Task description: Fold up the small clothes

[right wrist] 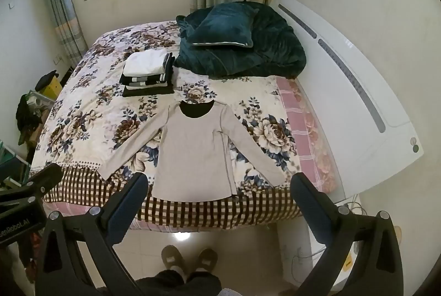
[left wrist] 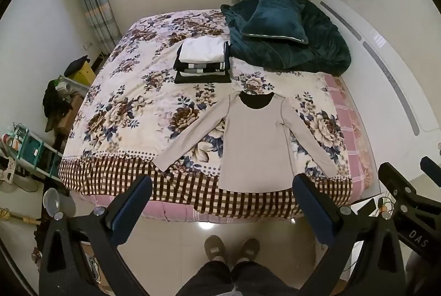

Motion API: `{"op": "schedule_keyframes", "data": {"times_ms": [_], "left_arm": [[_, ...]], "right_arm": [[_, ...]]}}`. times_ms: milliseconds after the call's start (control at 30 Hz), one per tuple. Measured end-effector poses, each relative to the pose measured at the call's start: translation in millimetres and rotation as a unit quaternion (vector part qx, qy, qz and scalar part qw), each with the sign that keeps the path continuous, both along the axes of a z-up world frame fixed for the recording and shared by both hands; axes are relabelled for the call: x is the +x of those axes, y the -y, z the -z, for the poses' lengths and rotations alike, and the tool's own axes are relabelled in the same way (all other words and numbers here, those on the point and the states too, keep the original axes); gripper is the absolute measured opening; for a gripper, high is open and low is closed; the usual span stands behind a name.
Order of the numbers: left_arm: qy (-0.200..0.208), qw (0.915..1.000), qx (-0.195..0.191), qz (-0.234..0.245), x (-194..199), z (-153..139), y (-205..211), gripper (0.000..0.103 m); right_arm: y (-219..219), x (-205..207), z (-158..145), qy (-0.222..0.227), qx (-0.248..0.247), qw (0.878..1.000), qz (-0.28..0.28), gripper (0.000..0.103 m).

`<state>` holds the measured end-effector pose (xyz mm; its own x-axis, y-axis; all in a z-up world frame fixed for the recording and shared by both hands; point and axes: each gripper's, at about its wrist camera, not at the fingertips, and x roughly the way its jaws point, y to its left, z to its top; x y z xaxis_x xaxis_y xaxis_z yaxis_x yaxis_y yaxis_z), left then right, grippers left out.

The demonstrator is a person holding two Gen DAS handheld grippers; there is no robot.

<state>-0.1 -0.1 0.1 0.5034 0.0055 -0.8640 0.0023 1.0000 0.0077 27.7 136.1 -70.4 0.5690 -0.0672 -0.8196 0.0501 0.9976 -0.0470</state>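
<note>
Along the bottom of both frames my own tools fill the foreground: my left gripper [left wrist: 222, 194] has its fingers spread wide with nothing between them, and my right gripper [right wrist: 217, 194] is spread just as wide and equally empty, both held over the floor short of the bed's near edge. Below them, at bottom centre, I see my slippers [left wrist: 233, 247] on the tiled floor. Just past the fingertips, in the lower middle of each frame, lies the long-sleeved shirt [left wrist: 255, 144], pale beige, spread flat on the floral bedspread [left wrist: 132, 103] with its hem toward me near the checked border, the sleeves angled out to both sides and the dark-lined neckline pointing away. I judge it light, soft and limp: it will sag and drag unless I pinch thin edges firmly, so the cuffs, the shoulder seams or the hem corners look like the places to grip. Beyond it, in the upper middle, sits a stack of folded clothes [left wrist: 202, 61], white on top, dark below; how many pieces it has I cannot tell. Farther right a dark teal blanket [left wrist: 289, 47] is heaped with a cushion on it. My right fingertip overlaps the right cuff in the left view, and the shirt's underside is hidden.
</note>
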Motion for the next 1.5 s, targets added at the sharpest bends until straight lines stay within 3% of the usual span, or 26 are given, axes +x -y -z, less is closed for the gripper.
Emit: {"op": "schedule_keyframes", "data": {"times_ms": [1500], "left_arm": [[0.002,1.0,-0.001,0.0,-0.2,0.7,-3.2,0.103]], "right_arm": [[-0.1,-0.7,-5.4,0.002,-0.005,1.0,-0.001,0.103]]}}
